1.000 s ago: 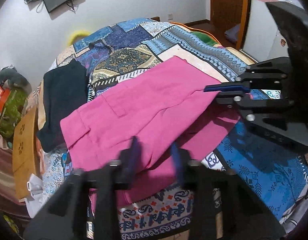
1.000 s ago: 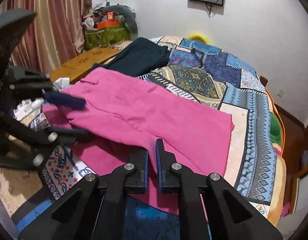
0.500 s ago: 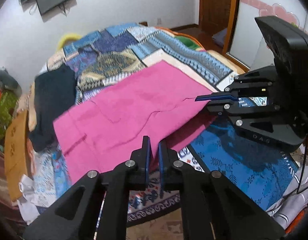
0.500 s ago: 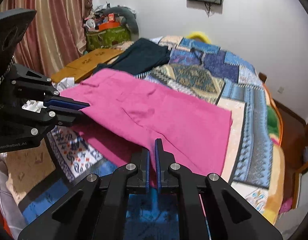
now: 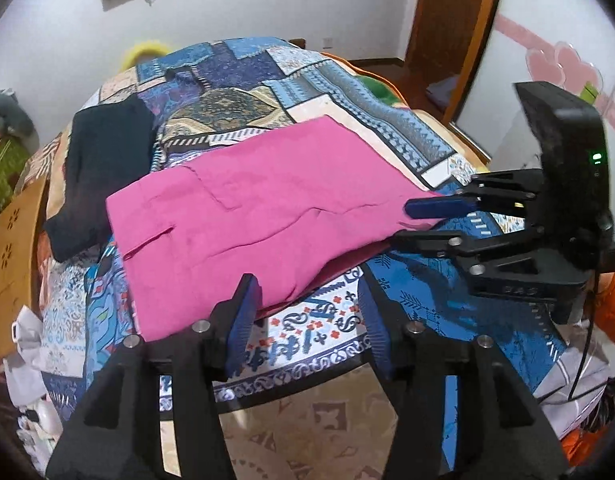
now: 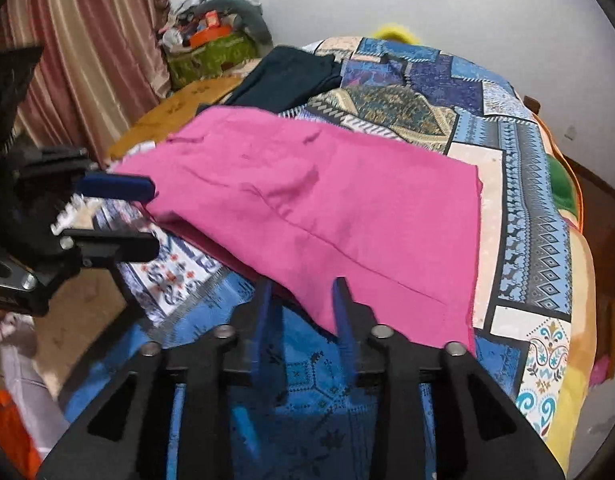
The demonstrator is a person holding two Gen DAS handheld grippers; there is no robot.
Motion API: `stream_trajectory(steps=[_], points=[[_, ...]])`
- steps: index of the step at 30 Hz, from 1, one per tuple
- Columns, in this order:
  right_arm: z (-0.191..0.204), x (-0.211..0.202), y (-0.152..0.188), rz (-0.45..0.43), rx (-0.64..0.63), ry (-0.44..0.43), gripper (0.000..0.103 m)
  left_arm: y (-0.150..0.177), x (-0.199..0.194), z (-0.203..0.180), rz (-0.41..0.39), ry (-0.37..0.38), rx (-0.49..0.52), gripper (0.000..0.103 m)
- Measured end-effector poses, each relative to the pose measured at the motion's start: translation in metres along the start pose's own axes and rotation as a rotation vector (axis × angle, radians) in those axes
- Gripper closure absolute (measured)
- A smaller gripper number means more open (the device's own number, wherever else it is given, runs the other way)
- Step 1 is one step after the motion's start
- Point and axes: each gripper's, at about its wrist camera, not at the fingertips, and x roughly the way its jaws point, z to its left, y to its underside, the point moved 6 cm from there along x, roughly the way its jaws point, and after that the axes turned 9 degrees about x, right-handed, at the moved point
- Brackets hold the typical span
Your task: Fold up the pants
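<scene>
On the bed (image 5: 447, 280), pink pants (image 5: 267, 216) released, left gripper (image 5: 307, 316) and right gripper (image 6: 303, 308) now spread, empty.

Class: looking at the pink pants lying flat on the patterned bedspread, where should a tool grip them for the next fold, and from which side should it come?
Probably grip the pink fabric pants at the leg-hem edge on the right of the right wrist view. That edge lies straight, flat and uncovered on the patterned bedspread, so the open right tool could slide in low from that side.

The pants (image 5: 267, 216) lie on the bed (image 5: 419, 136) before me, a folded garment (image 5: 103, 160) behind them, my grippers at their near edge.
</scene>
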Motion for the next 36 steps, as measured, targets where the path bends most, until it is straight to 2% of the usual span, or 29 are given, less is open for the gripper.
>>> stream_trajectory(steps=[9,14,18,21,23,24,27,29,32,36], points=[[0.003,-0.025,-0.030,-0.111,0.140,-0.081,0.070,-0.016,-0.021,0.045,-0.071,-0.030,-0.180,0.052],[0.009,-0.013,-0.041,-0.127,0.194,-0.109,0.070,-0.010,-0.006,0.062,-0.047,-0.027,-0.264,0.052],[0.014,0.011,-0.038,-0.079,0.201,-0.115,0.070,0.009,0.018,0.064,0.029,-0.043,-0.243,0.052],[0.006,0.034,-0.024,-0.013,0.205,-0.076,0.070,0.016,0.018,0.066,0.018,-0.067,-0.204,0.051],[-0.004,0.038,-0.016,-0.013,0.244,-0.097,0.064,0.019,0.014,0.069,0.027,-0.119,-0.174,0.051],[-0.010,0.036,-0.014,-0.012,0.264,-0.091,0.061,0.022,0.013,0.070,0.030,-0.146,-0.157,0.049],[-0.026,0.031,-0.006,-0.005,0.266,-0.031,0.061,0.032,0.013,0.078,0.030,-0.118,-0.173,0.043],[-0.038,0.029,0.001,0.008,0.271,-0.002,0.061,0.037,0.013,0.084,0.024,-0.088,-0.212,0.043],[-0.055,0.023,0.011,0.018,0.274,0.056,0.061,0.041,0.012,0.088,0.017,-0.088,-0.244,0.042],[-0.080,0.013,0.023,0.028,0.278,0.132,0.061,0.043,0.011,0.088,0.014,-0.104,-0.232,0.039]])
